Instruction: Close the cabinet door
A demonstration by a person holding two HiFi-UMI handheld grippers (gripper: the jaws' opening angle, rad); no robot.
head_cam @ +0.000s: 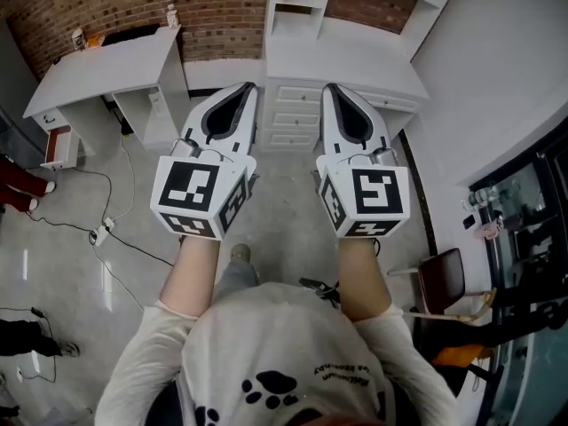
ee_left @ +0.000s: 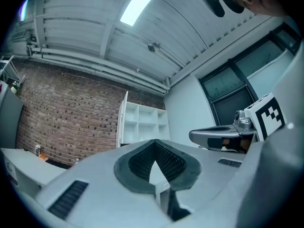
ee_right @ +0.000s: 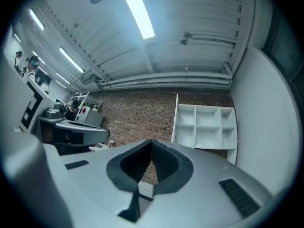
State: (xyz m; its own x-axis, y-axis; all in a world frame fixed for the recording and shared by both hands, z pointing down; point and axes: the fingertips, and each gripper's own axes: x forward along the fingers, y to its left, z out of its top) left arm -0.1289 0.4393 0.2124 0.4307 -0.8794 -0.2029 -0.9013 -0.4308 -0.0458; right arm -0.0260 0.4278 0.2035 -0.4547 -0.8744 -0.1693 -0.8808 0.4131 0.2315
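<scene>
Against the rough red brick wall (head_cam: 204, 11): white cabinet (head_cam: 297, 118) with smooth painted fronts and stacked drawers, and square open shelving (ee_right: 206, 125) on top. A thin white panel (ee_left: 124, 120) stands edge-on at the shelving's left side; door or side wall, cannot tell. Left gripper (head_cam: 244, 89) and right gripper (head_cam: 330, 89) have matte grey shells and ribbed black pads. Both are pinched closed on nothing, aimed at the cabinet, well apart from it. Floor (head_cam: 284, 193) is grey with a slight sheen. A plain white desk (head_cam: 106, 65) stands to the left.

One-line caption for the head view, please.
Person holds left tool and right tool, both shut and empty, side by side, aimed at a white drawer unit.
</scene>
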